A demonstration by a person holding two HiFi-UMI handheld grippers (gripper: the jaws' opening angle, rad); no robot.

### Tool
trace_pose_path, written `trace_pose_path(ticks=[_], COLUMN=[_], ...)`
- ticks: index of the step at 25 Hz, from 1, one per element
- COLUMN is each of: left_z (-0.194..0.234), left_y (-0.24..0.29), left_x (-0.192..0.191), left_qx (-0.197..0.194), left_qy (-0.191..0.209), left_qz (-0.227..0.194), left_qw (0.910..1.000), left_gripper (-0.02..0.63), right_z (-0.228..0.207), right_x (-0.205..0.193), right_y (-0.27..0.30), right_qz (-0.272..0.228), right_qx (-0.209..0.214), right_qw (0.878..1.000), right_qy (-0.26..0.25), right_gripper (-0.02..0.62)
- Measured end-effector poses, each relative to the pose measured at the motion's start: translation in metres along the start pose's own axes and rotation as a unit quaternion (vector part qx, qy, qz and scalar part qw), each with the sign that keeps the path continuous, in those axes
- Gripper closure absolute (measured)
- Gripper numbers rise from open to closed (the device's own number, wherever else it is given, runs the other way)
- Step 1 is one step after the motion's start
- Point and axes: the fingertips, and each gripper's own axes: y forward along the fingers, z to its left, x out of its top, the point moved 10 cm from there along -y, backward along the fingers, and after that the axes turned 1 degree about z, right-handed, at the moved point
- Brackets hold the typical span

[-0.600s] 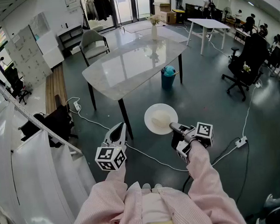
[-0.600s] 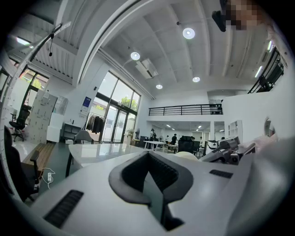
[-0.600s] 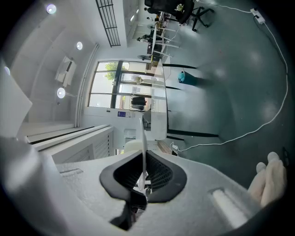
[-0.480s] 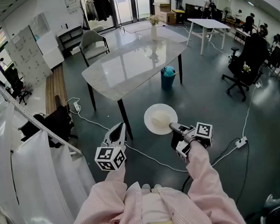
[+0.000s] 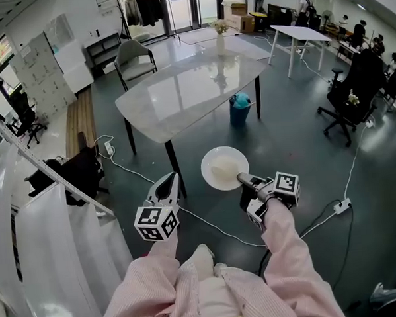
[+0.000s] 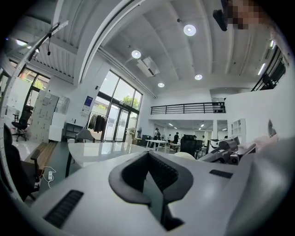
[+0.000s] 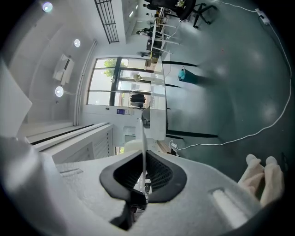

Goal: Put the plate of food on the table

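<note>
Right tool (image 5: 242,179): pinching the near rim of the white plate (image 5: 218,161) of food, held above the floor (image 5: 297,149).
Left tool (image 5: 168,187): pressed together, empty.
Surface (image 5: 181,89): ahead, apart from plate.

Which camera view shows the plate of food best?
The head view: the whole round plate with pale food is seen from above, its rim held by the right gripper. The right gripper view shows only its thin rim edge-on between the jaws. The left gripper view shows at most a pale sliver.
</note>
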Motion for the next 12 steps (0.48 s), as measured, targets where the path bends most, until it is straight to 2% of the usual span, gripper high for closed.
trace_pose_path(ticks=[6, 12], left_z=[0.022, 0.071], left_y=[0.033, 0.091], left_x=[-0.002, 0.004], left_qx=[0.005, 0.008], left_qy=[-0.009, -0.015], left_qz=[-0.004, -0.007], left_qw=[0.9999, 0.9998], left_gripper=[0.611, 0.611], right_z=[-0.003, -0.001], right_x=[0.027, 0.067], right_y=[0.035, 0.103], right_qz=[0.006, 0.017], right_qx=[-0.015, -0.004], right_qw=[1.0, 1.0], right_qy=[0.001, 0.002], right_gripper=[0.575, 0.575])
